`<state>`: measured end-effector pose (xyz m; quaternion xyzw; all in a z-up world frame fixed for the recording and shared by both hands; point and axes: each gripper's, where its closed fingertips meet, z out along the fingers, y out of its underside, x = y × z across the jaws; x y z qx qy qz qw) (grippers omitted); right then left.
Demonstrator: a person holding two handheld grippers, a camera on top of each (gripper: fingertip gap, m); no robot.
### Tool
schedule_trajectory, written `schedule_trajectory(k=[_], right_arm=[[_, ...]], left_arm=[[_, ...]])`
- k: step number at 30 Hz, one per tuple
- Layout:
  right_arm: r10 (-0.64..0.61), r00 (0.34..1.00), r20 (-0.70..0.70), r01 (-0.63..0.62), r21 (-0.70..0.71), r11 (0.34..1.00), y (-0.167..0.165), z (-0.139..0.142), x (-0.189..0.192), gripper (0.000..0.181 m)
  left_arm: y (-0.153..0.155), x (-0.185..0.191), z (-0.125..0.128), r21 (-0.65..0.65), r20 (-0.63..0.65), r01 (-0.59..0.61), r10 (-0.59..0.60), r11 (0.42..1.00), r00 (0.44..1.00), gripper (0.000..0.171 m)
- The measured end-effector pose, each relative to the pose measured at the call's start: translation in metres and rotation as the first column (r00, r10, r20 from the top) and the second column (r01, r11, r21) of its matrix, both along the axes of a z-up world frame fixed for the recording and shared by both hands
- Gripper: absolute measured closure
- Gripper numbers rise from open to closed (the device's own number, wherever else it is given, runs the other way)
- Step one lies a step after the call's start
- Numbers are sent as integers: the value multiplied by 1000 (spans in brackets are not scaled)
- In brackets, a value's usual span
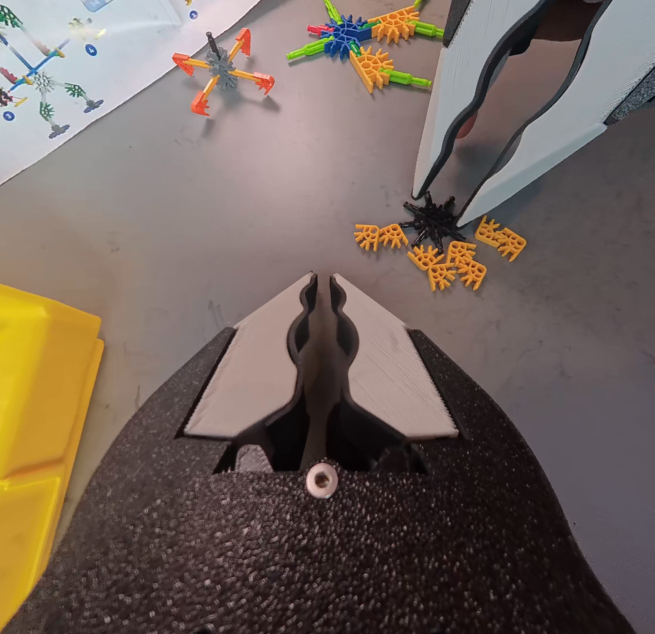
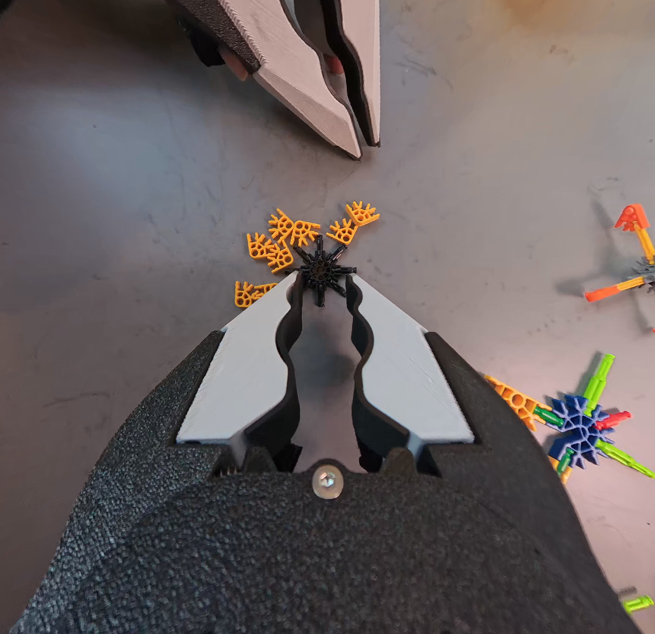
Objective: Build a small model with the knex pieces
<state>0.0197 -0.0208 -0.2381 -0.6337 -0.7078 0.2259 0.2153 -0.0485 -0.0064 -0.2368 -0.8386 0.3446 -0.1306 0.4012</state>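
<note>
The right gripper (image 2: 320, 280) reaches down to the grey tabletop (image 2: 141, 191) in the middle of the right wrist view. Its fingers are partly open, one on each side of a small black star piece (image 2: 320, 271). The tips look very near the star, but it cannot be told if they squeeze it. The star lies flat, and its short black rods stick out all around, so it has no long side. Flat orange pieces (image 2: 280, 238) lie scattered just beside it, toward the top of the frame.

The left gripper (image 1: 323, 277) hangs over bare tabletop in the middle of the left wrist view. Its fingers are almost closed, with only a thin gap, and hold nothing.

A yellow bin (image 1: 39, 386) sits at the left edge. A grey and orange spoke toy (image 1: 223, 71) and a blue, green and orange toy (image 1: 358, 43) lie near the top, beside a picture sheet (image 1: 53, 67).
</note>
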Motion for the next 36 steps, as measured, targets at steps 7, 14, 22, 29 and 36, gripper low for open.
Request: schedule_trajectory(k=[7,14,22,29,36], right_arm=[[0,999,-47,-1,-14,1000,13,8,9,142],[115,993,-22,-116,-14,993,0,-1,15,141],[35,999,-15,-36,-45,998,4,-3,9,155],[72,996,58,-68,-72,995,-9,-2,21,158],[19,998,-61,-23,-80,997,6,9,6,154]], left_arm=[[-3,5,8,-11,80,15,-14,1000,997,157],[-8,10,5,-35,78,42,-40,998,996,155],[-12,14,2,-51,74,68,-64,996,995,156],[-15,20,5,-54,99,86,-81,995,992,156],[-5,22,3,-27,68,58,-56,998,996,155]])
